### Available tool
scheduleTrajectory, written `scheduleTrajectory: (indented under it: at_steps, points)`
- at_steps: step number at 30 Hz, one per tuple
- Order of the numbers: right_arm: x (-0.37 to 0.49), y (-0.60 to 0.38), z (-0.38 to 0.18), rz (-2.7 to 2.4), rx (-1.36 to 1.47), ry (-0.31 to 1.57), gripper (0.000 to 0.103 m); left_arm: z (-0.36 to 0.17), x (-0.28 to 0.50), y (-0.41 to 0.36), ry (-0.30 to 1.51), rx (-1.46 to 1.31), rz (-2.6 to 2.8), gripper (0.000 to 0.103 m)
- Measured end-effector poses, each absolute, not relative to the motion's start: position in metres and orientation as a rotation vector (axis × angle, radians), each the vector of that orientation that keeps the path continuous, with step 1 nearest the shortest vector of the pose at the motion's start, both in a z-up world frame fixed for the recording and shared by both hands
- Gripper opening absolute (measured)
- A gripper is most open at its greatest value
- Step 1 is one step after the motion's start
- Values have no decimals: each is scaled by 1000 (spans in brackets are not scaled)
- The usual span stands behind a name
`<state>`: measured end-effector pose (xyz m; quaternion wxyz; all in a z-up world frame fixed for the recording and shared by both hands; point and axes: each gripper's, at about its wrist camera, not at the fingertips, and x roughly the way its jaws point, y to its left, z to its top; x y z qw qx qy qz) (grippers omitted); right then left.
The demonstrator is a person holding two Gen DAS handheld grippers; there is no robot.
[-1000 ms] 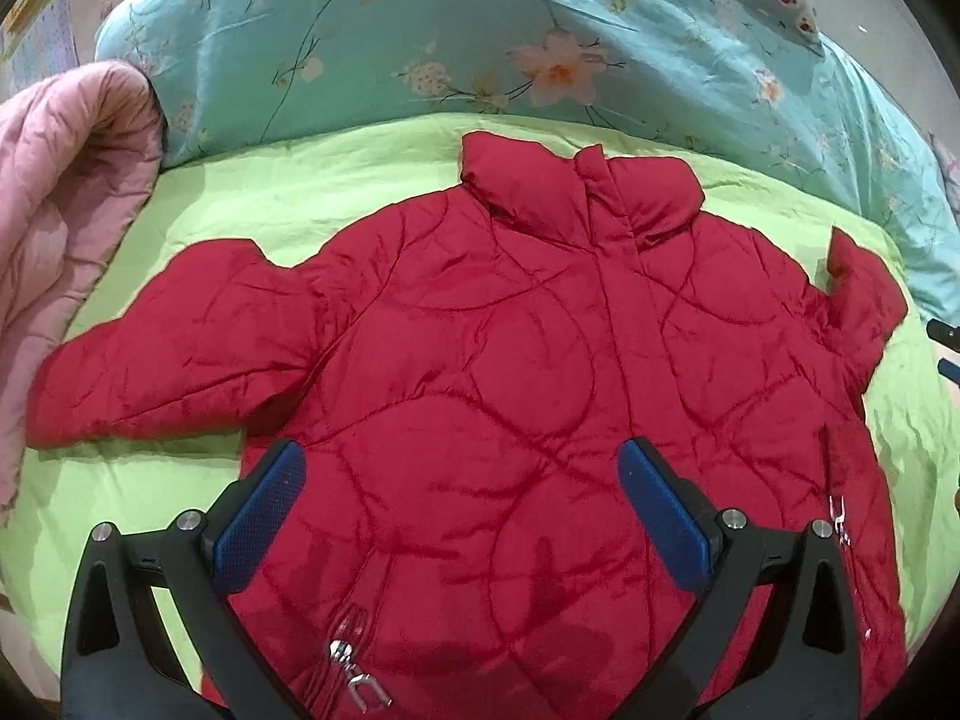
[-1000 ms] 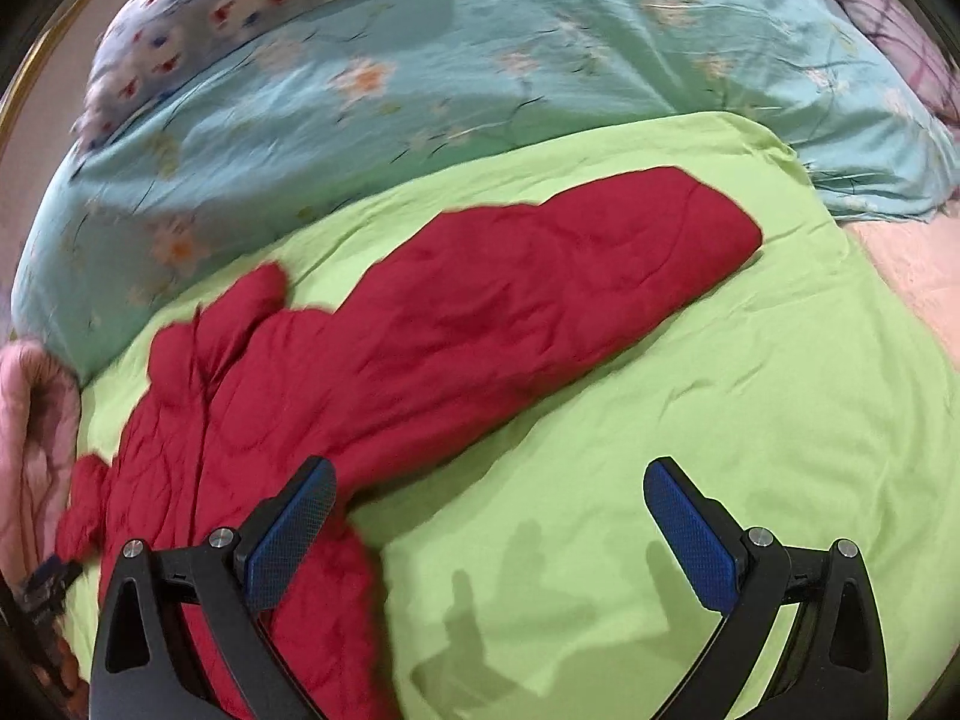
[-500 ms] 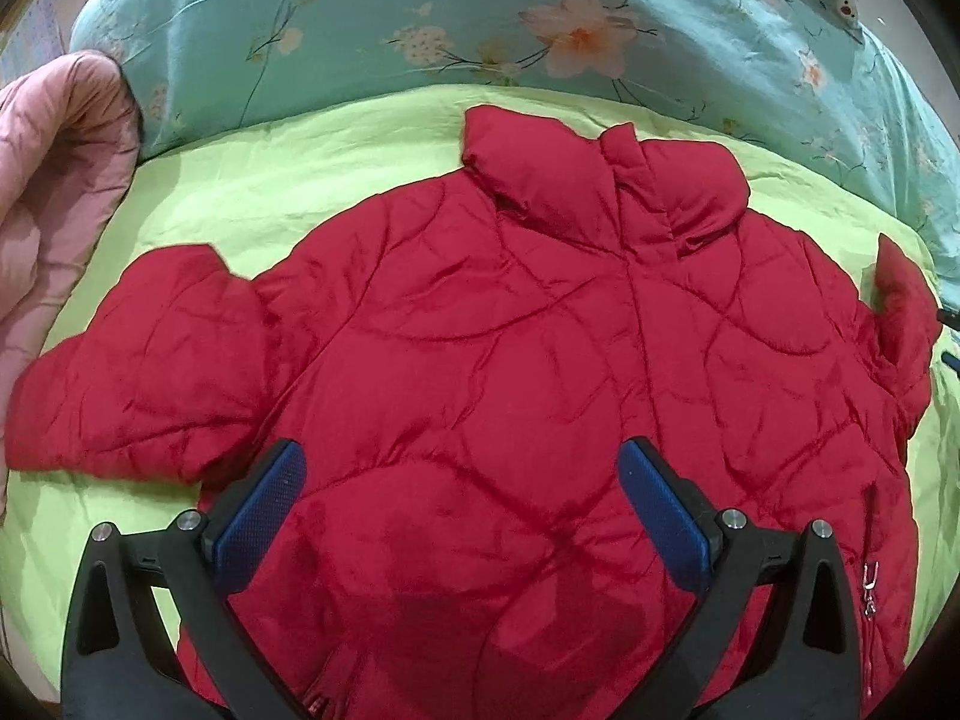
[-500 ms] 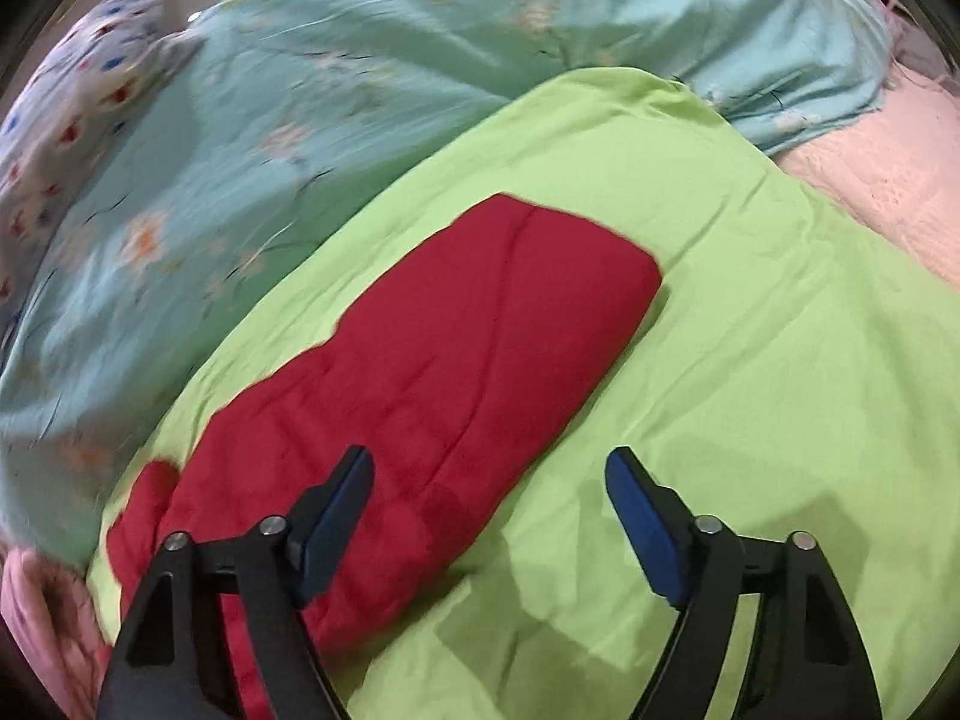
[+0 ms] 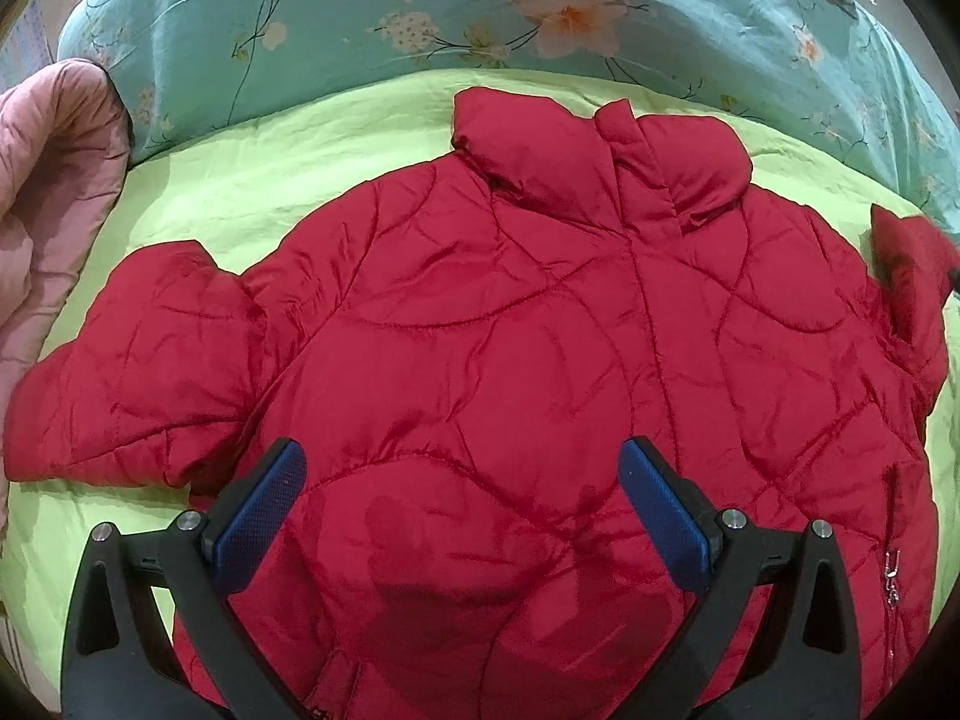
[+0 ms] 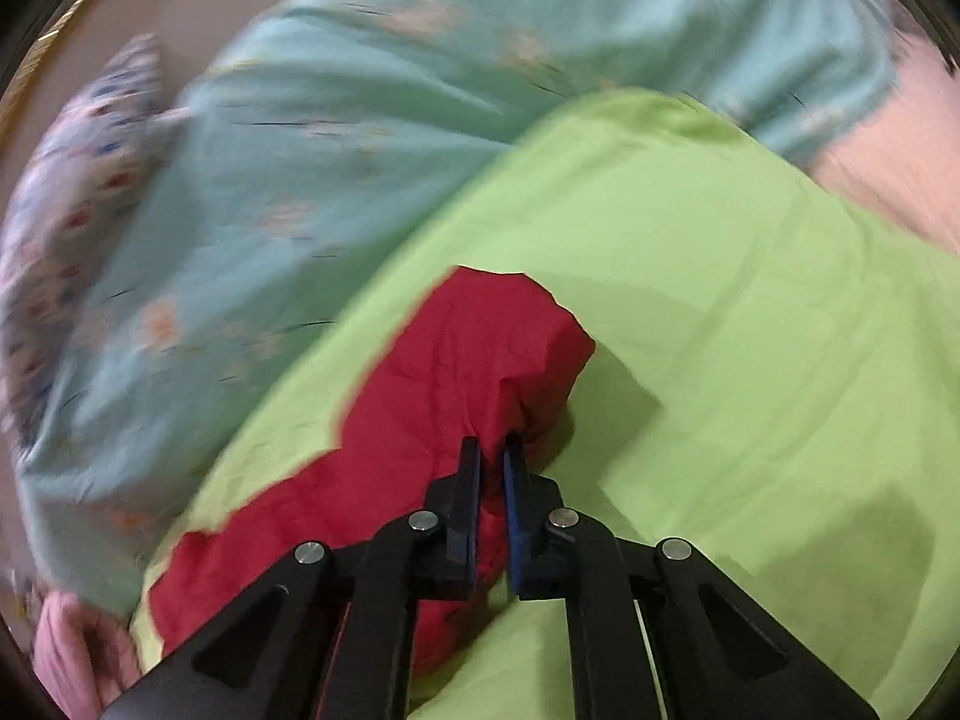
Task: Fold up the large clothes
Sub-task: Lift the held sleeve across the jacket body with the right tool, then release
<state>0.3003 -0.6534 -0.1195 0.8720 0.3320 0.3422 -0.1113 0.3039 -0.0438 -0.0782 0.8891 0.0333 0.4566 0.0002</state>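
A red quilted jacket (image 5: 510, 360) lies flat, front up, on a lime green sheet (image 5: 252, 180), collar toward the far side. Its one sleeve (image 5: 120, 372) stretches out to the left. My left gripper (image 5: 462, 480) is open and empty, hovering over the jacket's lower body. In the right wrist view my right gripper (image 6: 492, 450) is shut on the edge of the jacket's other sleeve (image 6: 456, 372) near its cuff end, and the cloth is bunched at the fingertips. The picture there is blurred by motion.
A teal floral duvet (image 5: 420, 12) lies along the far side of the sheet and also shows in the right wrist view (image 6: 300, 150). A pink quilt (image 5: 48, 192) lies at the left. A zipper pull (image 5: 891, 576) shows at the jacket's right edge.
My right gripper has moved onto the sleeve's end and shut on it. My left gripper has drifted forward over the jacket and stayed open.
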Motion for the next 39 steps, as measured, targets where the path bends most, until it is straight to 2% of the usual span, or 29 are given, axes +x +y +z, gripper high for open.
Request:
scheduleTrajectory:
  at_steps: [7,14,25,36,39]
  points:
    - [301,-542,-56,74,557,716,5,-69,293,-37,941,32,-25,103]
    - [309,-427,-37,360,560,776,5,-54,280,-14,920,1,-21,103]
    - [314,-233,-78,648,424,1000,5,-49,267,63,921,-195,-38,103]
    - [293,-141,-141,730,312,1138,5,-65,275,93,968,-331,-87,103]
    - [292,-132,-148,729,292,1161,10,-68,281,89,981,-338,-112,103]
